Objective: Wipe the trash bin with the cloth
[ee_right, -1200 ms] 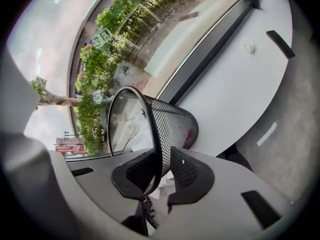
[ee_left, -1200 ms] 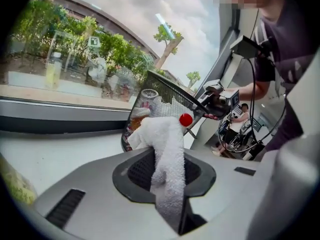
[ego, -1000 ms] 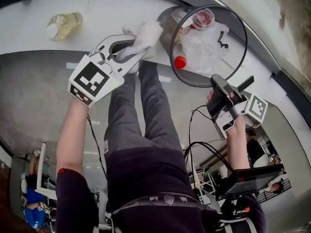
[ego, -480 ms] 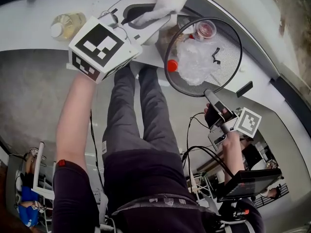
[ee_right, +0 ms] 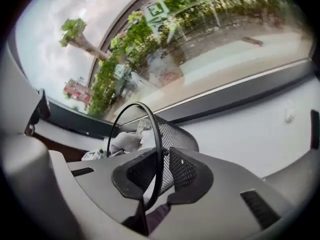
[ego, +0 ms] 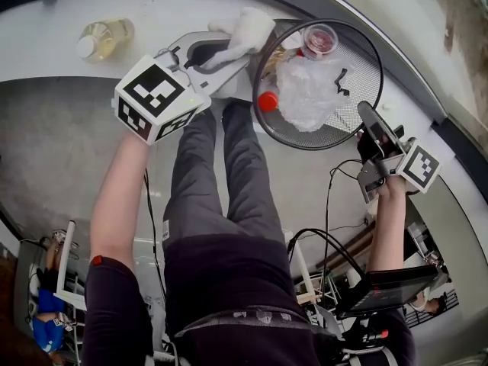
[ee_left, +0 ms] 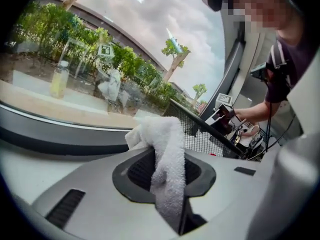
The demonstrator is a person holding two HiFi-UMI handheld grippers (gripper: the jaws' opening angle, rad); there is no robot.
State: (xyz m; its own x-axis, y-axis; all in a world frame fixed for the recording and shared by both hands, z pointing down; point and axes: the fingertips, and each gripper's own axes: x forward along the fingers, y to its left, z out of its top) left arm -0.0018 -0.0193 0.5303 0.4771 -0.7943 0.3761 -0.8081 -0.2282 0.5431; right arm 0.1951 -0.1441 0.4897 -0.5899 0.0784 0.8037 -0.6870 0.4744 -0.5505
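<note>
Trash bin [ego: 364,90], a black wire-mesh unit, is sitting on the white surface [ego: 152,6] between the two claws, with its open mouth facing the head camera. The right claw [ego: 369,119] is meeting the bin at the near right portion of the rim. In the right gripper view, the rim wire and a strip of mesh wall [ee_right: 177,134] are running straight through the narrow gap of this claw [ee_right: 160,179], and its jaws are closing on them, so this claw is gripping the bin by its rim. The left claw [ego: 229,56] is positioned at the opposite, left side of the bin. Its jaws are standing almost together and are pinching a white cloth [ego: 244,33]. The cloth is bunching up beyond the left claw's tips and is lying just beside the bin's outer wall; contact between cloth and mesh cannot be confirmed. In the left gripper view, the cloth [ee_left: 167,169] is rising out of the claw [ee_left: 170,194], and the bin mesh [ee_left: 200,139] is showing directly behind and to the right of it. Inside the bin, ahead of the right claw, a crumpled clear plastic bag [ego: 309,90], a red cap [ego: 268,101] and a clear cup [ego: 319,40] are lying. A bottle of yellowish liquid [ego: 101,38] is lying on the surface well to the left of the left claw.
</note>
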